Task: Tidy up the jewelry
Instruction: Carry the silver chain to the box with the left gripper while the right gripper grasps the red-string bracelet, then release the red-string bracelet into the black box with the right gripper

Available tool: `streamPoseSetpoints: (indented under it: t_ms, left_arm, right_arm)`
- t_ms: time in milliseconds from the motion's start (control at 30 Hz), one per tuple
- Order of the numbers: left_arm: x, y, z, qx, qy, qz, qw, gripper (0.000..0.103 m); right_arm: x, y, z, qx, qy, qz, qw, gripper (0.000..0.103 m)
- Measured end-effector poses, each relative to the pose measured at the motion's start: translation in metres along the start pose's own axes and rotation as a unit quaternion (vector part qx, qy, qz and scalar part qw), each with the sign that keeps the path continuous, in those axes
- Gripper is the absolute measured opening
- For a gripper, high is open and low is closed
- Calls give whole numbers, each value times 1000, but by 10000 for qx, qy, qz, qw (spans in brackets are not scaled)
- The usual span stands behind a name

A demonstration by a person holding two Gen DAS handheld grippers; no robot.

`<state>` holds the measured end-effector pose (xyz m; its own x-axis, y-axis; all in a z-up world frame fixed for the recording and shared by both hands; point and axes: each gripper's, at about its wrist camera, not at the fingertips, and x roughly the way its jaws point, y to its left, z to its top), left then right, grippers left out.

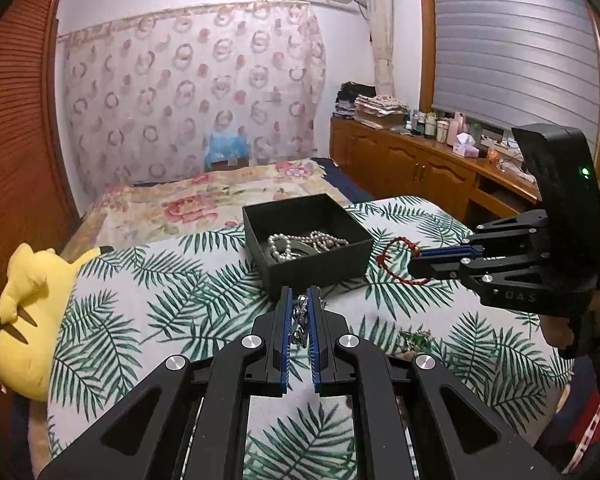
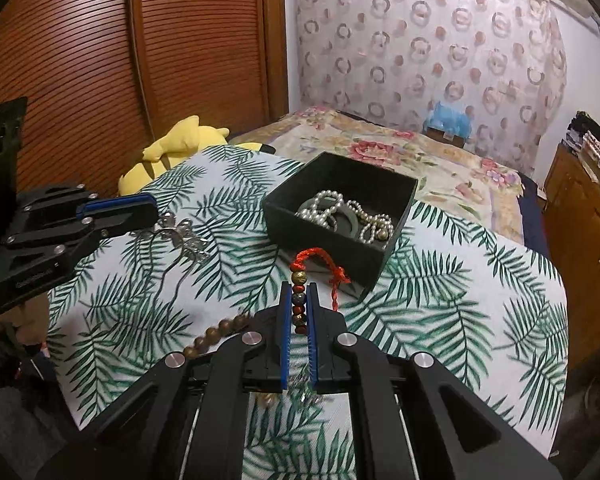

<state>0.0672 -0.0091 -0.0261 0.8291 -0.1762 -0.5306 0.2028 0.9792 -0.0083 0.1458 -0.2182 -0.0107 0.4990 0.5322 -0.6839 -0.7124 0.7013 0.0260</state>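
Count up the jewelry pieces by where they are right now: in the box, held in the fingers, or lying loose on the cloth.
In the black box: 2, pearl necklace and green bangle
Held: 2, silver piece in left gripper, red cord bracelet in right gripper
Loose on cloth: 2, brown bead strand and green piece
Total: 6

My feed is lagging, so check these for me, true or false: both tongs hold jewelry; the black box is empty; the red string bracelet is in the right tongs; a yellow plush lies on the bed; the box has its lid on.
1. Both tongs hold jewelry. True: the left tongs grip a silver chain piece, the right tongs a red string bracelet.
2. The black box is empty. False: a pearl necklace lies inside.
3. The red bracelet is in the right tongs. True.
4. A yellow plush lies on the bed. True.
5. The box has its lid on. False: it is open.
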Motion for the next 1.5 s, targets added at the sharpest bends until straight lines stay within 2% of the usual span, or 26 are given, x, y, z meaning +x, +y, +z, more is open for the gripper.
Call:
streamPoseSetpoints:
  t_ms: [367,633,800,867,900,933,1500]
  left_arm:
    - [13,12,22,20,-50,89,9999,7]
    - [24,20,30,81,-30,164,9998,7]
    - [28,24,40,72,-35,158,9998,7]
    - [29,23,45,79,-47,163,9998,7]
    - [30,23,47,90,-49,166,9998,7]
    - [31,23,49,108,-57,176,9998,7]
    - [81,12,84,216,-12,322,9992,7]
  right_arm:
    - [20,-23,51,122,-198,-57,9997,8]
    - [52,-34,75,115,-56,-145,9998,8]
    - [75,-42,84,347,-21,-115,9993,9]
    - [83,-46,84,453,45,-79,9989,13]
    - [85,-47,84,484,49,-83,9988,25]
    - [86,-48,83,497,44,-103,9987,28]
    - [54,-90,26,889,-9,-408,9952,28]
